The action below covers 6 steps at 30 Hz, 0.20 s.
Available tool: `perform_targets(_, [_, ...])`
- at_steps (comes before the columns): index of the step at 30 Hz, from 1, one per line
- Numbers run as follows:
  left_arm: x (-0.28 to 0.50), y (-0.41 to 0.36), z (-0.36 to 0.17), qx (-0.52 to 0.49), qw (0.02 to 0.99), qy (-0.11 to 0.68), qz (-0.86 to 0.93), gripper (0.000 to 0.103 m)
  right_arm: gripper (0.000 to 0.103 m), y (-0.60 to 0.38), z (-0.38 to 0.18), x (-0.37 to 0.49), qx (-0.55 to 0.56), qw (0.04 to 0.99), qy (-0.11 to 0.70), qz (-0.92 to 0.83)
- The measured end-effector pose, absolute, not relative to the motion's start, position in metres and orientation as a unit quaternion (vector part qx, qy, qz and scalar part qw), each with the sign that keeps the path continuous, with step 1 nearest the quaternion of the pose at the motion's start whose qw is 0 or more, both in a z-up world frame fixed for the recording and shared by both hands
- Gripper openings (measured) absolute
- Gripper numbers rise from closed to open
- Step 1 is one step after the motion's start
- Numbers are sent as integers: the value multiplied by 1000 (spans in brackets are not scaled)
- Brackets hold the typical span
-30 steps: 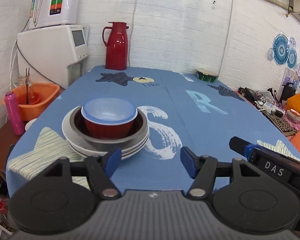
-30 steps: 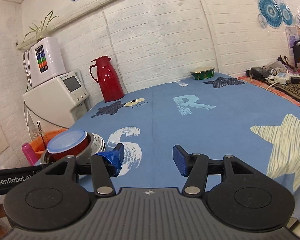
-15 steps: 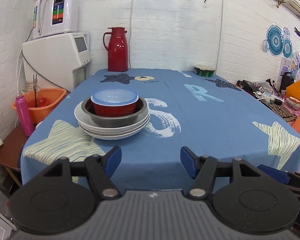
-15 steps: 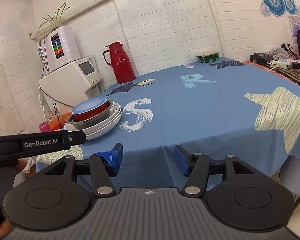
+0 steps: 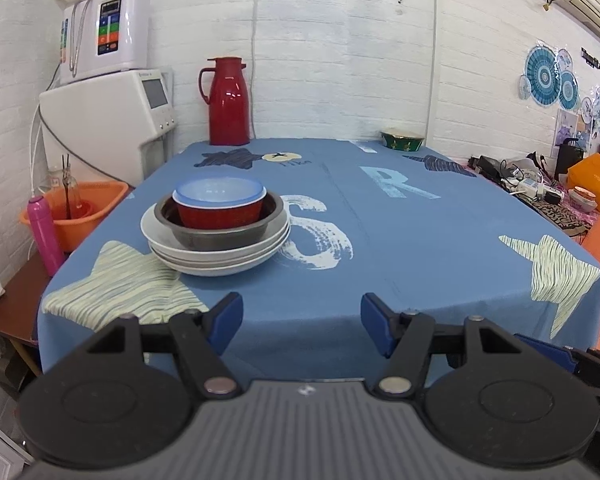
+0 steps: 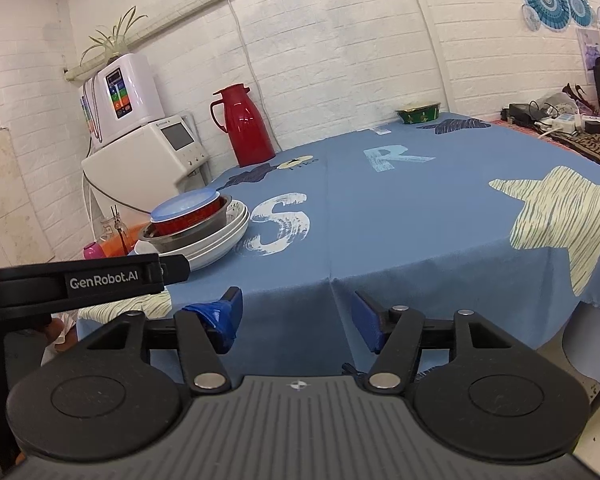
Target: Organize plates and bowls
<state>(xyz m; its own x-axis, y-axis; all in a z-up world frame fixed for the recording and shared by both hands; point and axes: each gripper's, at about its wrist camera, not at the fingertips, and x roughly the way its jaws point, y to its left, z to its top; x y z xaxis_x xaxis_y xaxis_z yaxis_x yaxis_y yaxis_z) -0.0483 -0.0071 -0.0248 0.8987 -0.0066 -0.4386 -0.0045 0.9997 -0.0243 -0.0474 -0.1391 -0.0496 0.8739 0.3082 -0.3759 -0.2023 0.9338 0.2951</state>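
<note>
Both grippers drawn back past the table's (image 5: 440, 240) near edge since earlier. Left gripper (image 5: 302, 324) and right gripper (image 6: 296, 320): fingers spread wide, holding nothing, level, facing the table. Stacked plates and bowls (image 5: 216, 232) on the table's left part, near its front edge.

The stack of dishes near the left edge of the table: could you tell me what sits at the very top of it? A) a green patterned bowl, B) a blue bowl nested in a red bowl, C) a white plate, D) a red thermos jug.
B: the blue bowl sits inside the red bowl, which rests in a dark metal bowl on the white plates.
</note>
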Motion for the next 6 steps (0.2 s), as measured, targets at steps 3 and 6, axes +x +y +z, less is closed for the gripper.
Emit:
perform_targets(3, [-51,-6,-25,-17,977,212,0,64,47,-139,-50,-48,125,960,214,131])
perform_targets(6, [-54,-9,-25,-2,979,204,15,64,47,-139,-52,-51,125,961,210,131])
